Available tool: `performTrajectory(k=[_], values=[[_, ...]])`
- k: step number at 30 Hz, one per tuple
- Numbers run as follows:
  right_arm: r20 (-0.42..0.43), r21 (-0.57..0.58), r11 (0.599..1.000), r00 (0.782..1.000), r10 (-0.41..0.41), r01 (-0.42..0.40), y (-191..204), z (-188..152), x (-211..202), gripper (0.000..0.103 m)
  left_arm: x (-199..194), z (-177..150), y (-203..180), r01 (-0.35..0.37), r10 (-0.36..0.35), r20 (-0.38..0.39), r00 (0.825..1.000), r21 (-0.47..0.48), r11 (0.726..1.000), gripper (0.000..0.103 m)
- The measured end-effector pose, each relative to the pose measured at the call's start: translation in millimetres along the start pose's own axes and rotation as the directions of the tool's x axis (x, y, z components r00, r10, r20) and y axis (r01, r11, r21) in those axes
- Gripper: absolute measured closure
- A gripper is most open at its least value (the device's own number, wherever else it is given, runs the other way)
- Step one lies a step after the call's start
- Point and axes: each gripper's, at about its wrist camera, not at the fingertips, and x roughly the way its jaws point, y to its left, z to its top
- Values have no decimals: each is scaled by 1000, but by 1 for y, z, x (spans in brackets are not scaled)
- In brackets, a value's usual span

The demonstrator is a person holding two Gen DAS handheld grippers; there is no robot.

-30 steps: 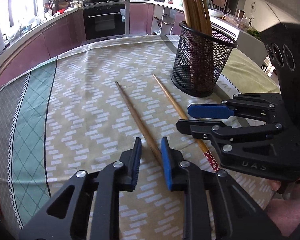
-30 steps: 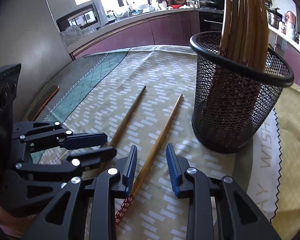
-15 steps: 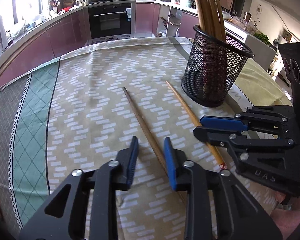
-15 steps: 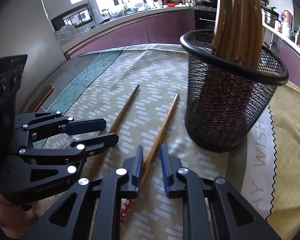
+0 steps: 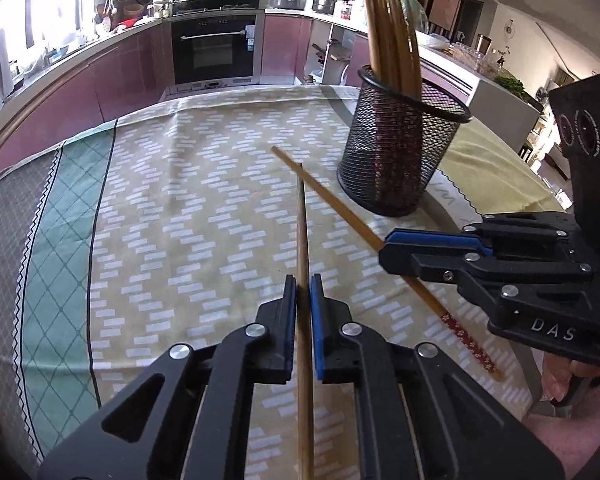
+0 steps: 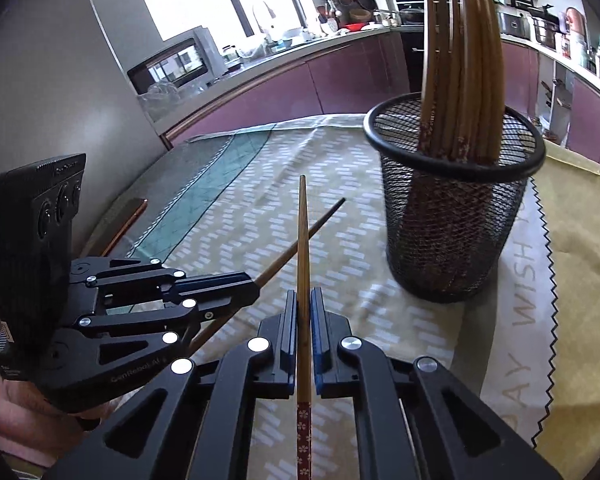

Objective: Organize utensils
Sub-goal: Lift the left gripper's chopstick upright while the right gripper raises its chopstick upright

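My left gripper (image 5: 303, 284) is shut on a brown chopstick (image 5: 302, 224) that points forward, lifted off the cloth. My right gripper (image 6: 304, 300) is shut on a second chopstick (image 6: 303, 240) with a red patterned end; in the left wrist view this chopstick (image 5: 340, 208) runs under the right gripper (image 5: 396, 246). The left gripper (image 6: 243, 284) and its chopstick (image 6: 300, 244) show at the left of the right wrist view. A black mesh cup (image 5: 400, 152) holding several chopsticks stands at the right; it also shows in the right wrist view (image 6: 456, 216).
The table carries a beige patterned tablecloth (image 5: 187, 216) with a green border (image 5: 47, 240) at the left. A yellow mat with lettering (image 6: 560, 280) lies under and right of the cup. Kitchen counters and an oven (image 5: 213, 50) stand beyond the table.
Both grippers closed on their chopsticks and lifted them off the cloth. The two chopsticks now cross each other instead of lying side by side.
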Motion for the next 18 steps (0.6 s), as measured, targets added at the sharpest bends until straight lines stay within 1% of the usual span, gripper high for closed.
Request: performTrajectory(k=[2,5,8,14,18], values=[[-24,-8,1000,1000,5,-6,2,-2,6,97,-3,-2,-2,17,-17,-2,1000,5,1000,95],[-62,-12,1000,998,-3,3,3,-3,16,96,0,-5,-4,19,-19,-14,1000,17,1000,95],[-89,-26,999,995,-37,35,4,-3,26,93,4,-8,-5,24,-23,-29,999,19,1000,95],[-87,-48,997,994,-59,55,9,0,30,95,8,-7,-6,29,-28,-43,999,24,999,95],[-73,-28,998,996,-51,49,4,-2,26,97,12,-5,-8,19,-17,-45,999,31,999,93]])
